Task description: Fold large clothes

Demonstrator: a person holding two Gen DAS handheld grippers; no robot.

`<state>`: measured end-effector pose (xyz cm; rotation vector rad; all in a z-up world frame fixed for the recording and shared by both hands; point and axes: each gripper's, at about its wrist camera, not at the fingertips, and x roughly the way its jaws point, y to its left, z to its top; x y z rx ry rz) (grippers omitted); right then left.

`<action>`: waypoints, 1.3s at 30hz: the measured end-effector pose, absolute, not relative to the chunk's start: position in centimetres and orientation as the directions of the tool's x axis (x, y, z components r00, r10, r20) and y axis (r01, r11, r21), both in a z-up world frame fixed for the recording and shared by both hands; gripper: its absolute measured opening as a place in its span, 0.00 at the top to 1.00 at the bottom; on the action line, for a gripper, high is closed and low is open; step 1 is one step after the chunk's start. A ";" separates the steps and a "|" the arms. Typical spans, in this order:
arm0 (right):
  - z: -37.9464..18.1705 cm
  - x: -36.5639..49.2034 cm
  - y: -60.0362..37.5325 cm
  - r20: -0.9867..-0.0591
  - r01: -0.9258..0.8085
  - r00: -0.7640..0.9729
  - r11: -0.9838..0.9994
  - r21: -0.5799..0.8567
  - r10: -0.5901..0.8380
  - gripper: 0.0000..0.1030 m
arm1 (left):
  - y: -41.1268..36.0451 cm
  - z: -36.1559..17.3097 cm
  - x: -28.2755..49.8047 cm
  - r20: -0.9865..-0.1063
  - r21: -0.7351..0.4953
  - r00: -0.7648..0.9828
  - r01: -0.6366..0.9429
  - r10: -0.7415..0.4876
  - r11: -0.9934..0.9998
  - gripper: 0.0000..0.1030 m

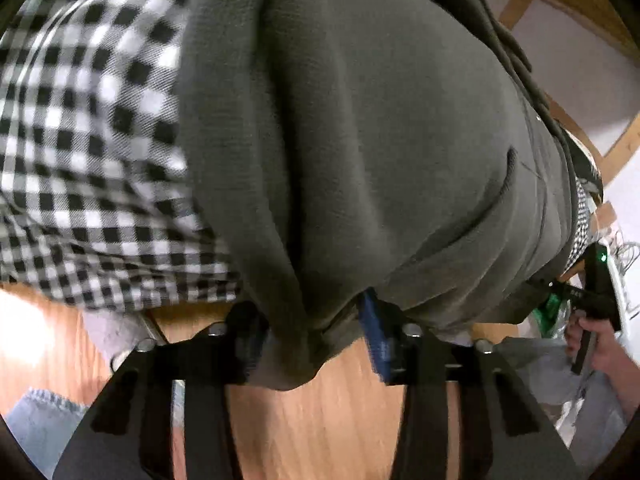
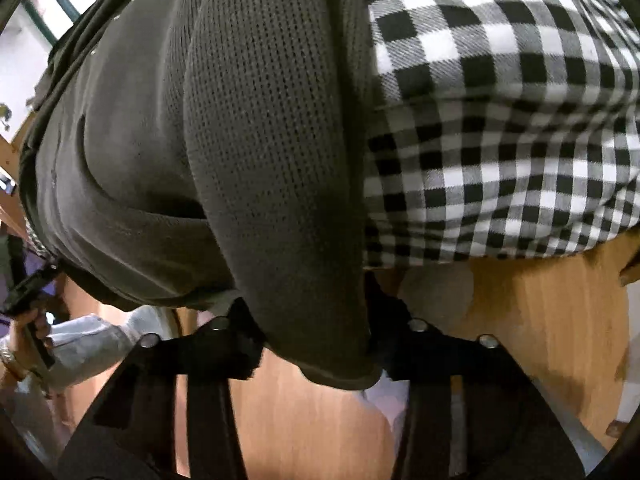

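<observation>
A large grey-green knit garment [image 1: 360, 140] hangs in front of the left wrist camera. My left gripper [image 1: 316, 340] is shut on its lower edge, a fold bunched between the fingers. The same garment [image 2: 248, 160] fills the right wrist view, and my right gripper [image 2: 320, 344] is shut on another bunched part of its hem. The garment lies against a black-and-white checked cloth [image 1: 88, 140], which also shows in the right wrist view [image 2: 500, 120]. The right gripper shows at the far right of the left wrist view [image 1: 592, 300], held in a hand.
A wooden floor [image 1: 320, 420] lies below. Wooden frame beams [image 1: 616, 148] and a white wall are behind at the right. Blue denim [image 1: 36, 412] lies at the lower left. A grey sleeve and hand with the other gripper [image 2: 28, 292] are at the left.
</observation>
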<state>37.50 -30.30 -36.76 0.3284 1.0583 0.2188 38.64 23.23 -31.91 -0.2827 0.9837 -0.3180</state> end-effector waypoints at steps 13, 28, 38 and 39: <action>-36.0 37.1 -28.8 -0.805 -0.105 0.488 0.939 0.328 0.336 0.53 | 20.0 -35.4 37.2 -0.856 -0.195 0.437 0.220 -0.275 0.956 0.21; -37.2 38.4 -28.9 -0.784 -0.095 0.493 0.919 0.383 0.377 0.34 | 21.6 -37.2 39.0 -0.773 -0.368 0.512 0.121 -0.375 0.922 0.13; -37.5 38.4 -29.1 -0.792 -0.094 0.460 0.909 0.406 0.402 0.86 | 22.8 -36.6 38.1 -0.764 -0.447 0.478 0.094 -0.434 0.890 0.83; -37.4 38.3 -29.0 -0.796 -0.096 0.457 0.912 0.398 0.396 0.86 | 22.6 -36.4 38.0 -0.775 -0.434 0.470 0.089 -0.422 0.897 0.83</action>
